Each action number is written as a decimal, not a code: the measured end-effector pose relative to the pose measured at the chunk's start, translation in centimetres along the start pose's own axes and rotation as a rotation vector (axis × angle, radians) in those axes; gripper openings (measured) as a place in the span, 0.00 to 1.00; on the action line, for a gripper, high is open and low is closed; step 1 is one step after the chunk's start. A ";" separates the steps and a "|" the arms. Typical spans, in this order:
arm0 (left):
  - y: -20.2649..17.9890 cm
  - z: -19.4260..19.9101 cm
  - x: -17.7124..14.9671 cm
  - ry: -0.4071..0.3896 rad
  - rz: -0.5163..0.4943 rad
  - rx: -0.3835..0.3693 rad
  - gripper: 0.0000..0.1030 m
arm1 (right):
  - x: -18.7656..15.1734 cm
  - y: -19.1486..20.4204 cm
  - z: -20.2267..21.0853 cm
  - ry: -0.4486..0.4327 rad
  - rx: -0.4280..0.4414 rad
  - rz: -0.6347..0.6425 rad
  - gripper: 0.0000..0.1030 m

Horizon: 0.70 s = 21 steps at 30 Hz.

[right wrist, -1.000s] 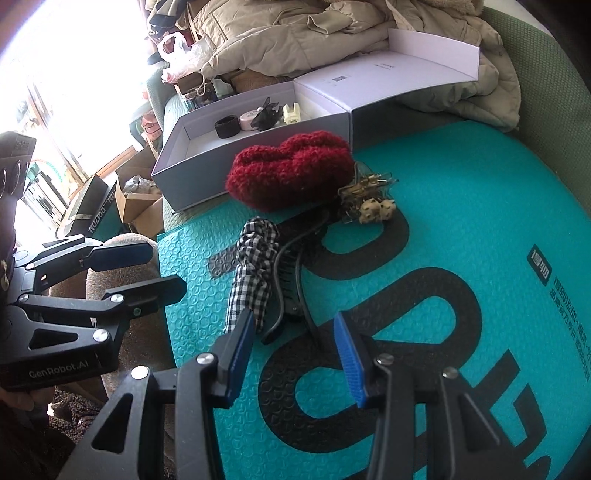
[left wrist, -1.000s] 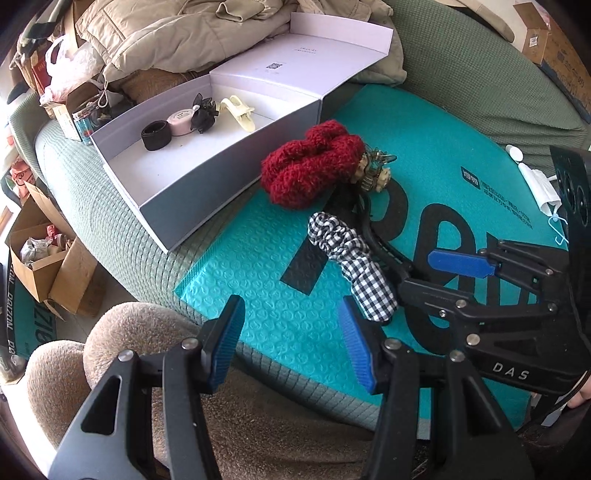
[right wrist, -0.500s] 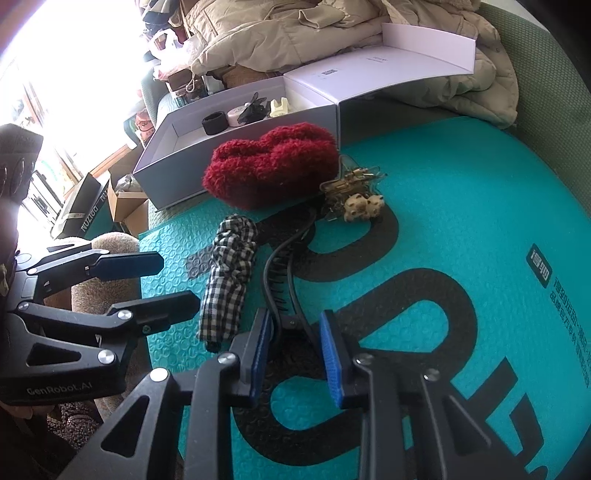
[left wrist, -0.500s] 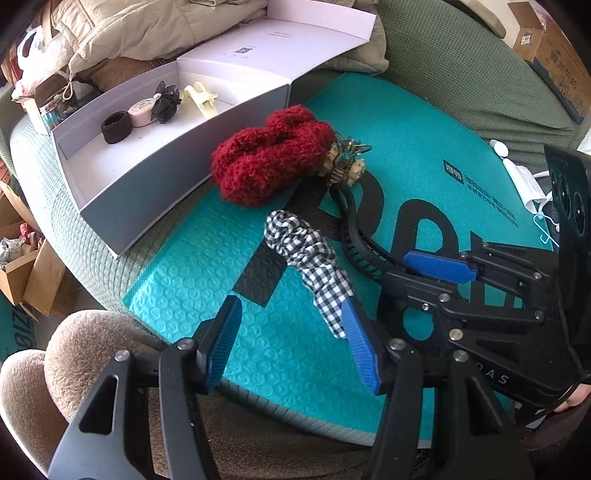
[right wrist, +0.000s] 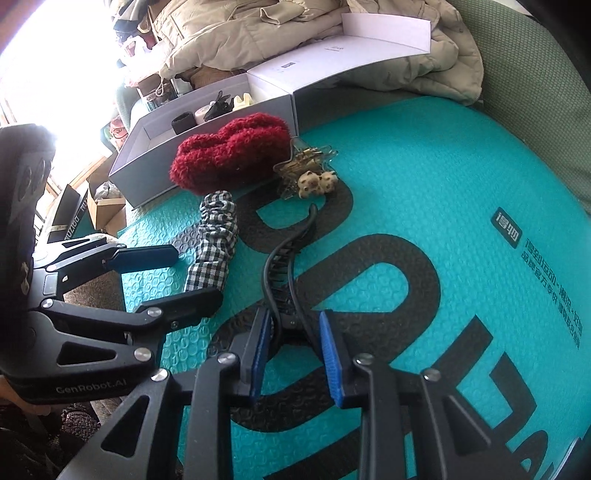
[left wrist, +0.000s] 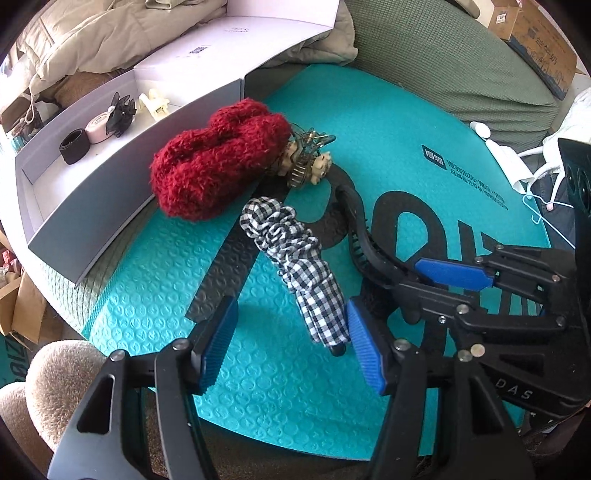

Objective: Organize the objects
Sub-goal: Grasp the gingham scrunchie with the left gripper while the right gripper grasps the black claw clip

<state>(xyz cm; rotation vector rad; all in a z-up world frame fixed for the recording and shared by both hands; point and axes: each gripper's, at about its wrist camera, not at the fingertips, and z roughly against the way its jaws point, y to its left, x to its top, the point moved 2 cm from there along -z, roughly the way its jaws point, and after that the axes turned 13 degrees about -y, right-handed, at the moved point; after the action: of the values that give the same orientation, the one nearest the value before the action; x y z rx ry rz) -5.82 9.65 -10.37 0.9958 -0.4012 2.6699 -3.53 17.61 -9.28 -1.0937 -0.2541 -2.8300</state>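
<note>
Down on the teal bubble mailer (right wrist: 424,192), near the front edge, the right claw (right wrist: 291,345) is clenched on the thick end of a long black banana hair clip (right wrist: 284,266), pads pressing it from both sides, having just squeezed in on it. The clip's thin curved tail runs away toward the far side. Left of it lies the black-and-white gingham scrunchie (left wrist: 295,258), stretched out long. The left claw (left wrist: 291,339) is released and has just been widening; in the left wrist view the near tip of the scrunchie sits right by its right-hand pad, and I can't tell if they touch.

Farther back there's a fuzzy dark red scrunchie (left wrist: 218,166), and tucked against its right side a little tangle of gold-coloured wire clips with two small cream bear charms (right wrist: 317,182).

Beyond that on the left is the open grey-white box (left wrist: 92,199), its lid flapped open to the right. Inside at the far end: a black elastic band (left wrist: 74,146), a small pink round thing (left wrist: 98,127), a black claw clip (left wrist: 120,112) and a cream clip (left wrist: 153,103).

Writing: the left tool's body reads "GenRobot.AI", the right one shows "DAS". The mailer has huge black letters I can't read whole, plus a small block of Chinese print on the right. Everything sits on a green quilted bed (left wrist: 443,59) with a beige padded jacket (right wrist: 258,33) heaped at the back.
</note>
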 end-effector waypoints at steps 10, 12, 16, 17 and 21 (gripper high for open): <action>2.0 1.8 -0.2 0.015 -0.041 0.076 0.57 | 0.5 0.4 -0.4 0.001 -0.004 0.023 0.27; 3.0 2.0 -0.1 0.010 -0.015 0.075 0.57 | 0.6 0.5 -0.6 -0.002 -0.001 0.025 0.27; 3.7 2.0 0.2 -0.003 0.026 0.019 0.57 | 0.9 0.8 -1.1 -0.005 -0.003 0.041 0.27; 3.6 1.8 0.2 0.001 0.023 0.013 0.57 | 0.9 0.8 -1.3 -0.003 -0.002 0.045 0.27; 2.9 0.6 0.2 0.012 -0.002 0.020 0.57 | 0.9 0.7 -1.8 0.004 0.000 0.043 0.27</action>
<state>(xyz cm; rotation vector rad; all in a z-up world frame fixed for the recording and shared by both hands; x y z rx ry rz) -6.61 6.76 -10.25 0.9851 -0.3713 2.6821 -5.27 16.52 -9.88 -1.0807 -0.2268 -2.7938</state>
